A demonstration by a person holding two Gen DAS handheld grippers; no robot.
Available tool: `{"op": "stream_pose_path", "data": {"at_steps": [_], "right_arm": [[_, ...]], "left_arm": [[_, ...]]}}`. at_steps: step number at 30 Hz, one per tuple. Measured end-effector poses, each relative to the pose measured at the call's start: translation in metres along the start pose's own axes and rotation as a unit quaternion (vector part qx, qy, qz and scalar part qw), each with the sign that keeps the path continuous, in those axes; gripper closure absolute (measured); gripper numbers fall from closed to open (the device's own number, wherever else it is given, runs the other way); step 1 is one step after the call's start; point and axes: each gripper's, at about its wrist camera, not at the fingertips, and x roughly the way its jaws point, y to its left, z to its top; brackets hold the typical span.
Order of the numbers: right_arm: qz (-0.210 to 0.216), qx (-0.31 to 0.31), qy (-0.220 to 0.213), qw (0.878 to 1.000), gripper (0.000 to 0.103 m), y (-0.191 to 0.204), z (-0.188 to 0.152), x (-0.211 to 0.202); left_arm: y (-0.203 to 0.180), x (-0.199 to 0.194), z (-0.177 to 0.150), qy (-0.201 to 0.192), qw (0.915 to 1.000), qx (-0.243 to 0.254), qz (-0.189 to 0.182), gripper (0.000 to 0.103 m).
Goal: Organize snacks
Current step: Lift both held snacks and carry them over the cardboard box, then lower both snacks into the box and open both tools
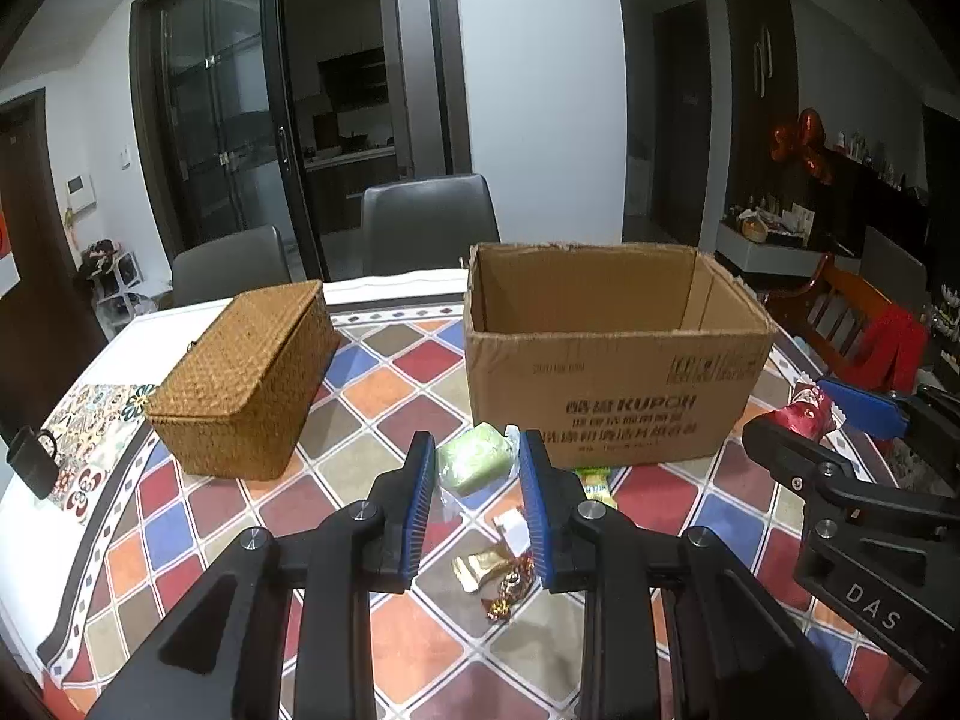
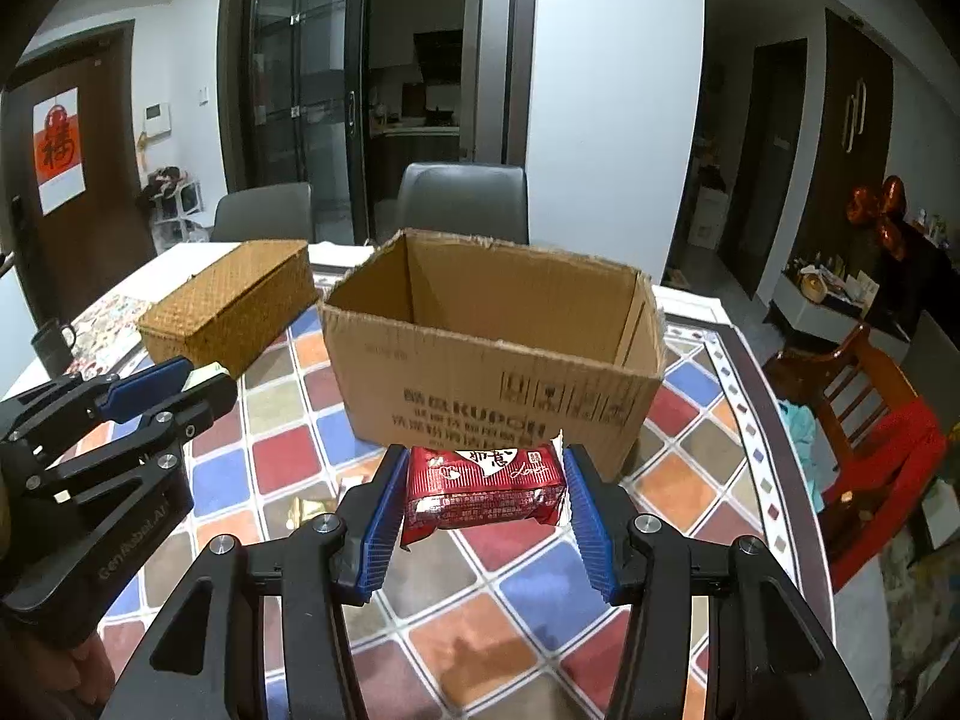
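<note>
My left gripper (image 1: 475, 438) is shut on a pale green wrapped snack (image 1: 477, 463), held above the table in front of the open cardboard box (image 1: 612, 360). In the right wrist view the same gripper (image 2: 204, 377) sits at the left with a pale bit of that snack between its tips. My right gripper (image 2: 486, 453) is shut on a red foil snack packet (image 2: 486, 489), lifted just before the box's (image 2: 492, 372) near wall. Loose on the tablecloth under the left gripper lie a yellow-green packet (image 1: 594, 483), a small white packet (image 1: 513, 528) and gold-wrapped candies (image 1: 489, 567).
A woven basket (image 1: 240, 378) with its lid shut stands left of the box. A dark mug (image 1: 33, 459) is at the table's left edge. Two grey chairs (image 1: 429, 222) stand behind the table. A wooden chair with red cloth (image 2: 870, 420) is at the right.
</note>
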Motion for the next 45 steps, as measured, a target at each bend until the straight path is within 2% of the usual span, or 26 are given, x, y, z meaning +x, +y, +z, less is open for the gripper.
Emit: {"op": "stream_pose_path", "data": {"at_steps": [20, 29, 45], "right_arm": [[-0.029, 0.016, -0.043, 0.999, 0.05, -0.015, 0.039, -0.013], [-0.039, 0.024, -0.059, 0.997, 0.05, -0.021, 0.057, -0.01], [-0.055, 0.035, -0.068, 0.996, 0.05, -0.037, 0.079, 0.008]], "left_arm": [[-0.003, 0.003, 0.045, -0.032, 0.9994, 0.007, -0.007, 0.074], [-0.006, 0.008, 0.069, -0.049, 0.9987, 0.011, -0.011, 0.074], [-0.015, 0.034, 0.096, -0.055, 0.9981, 0.017, -0.02, 0.074]]}}
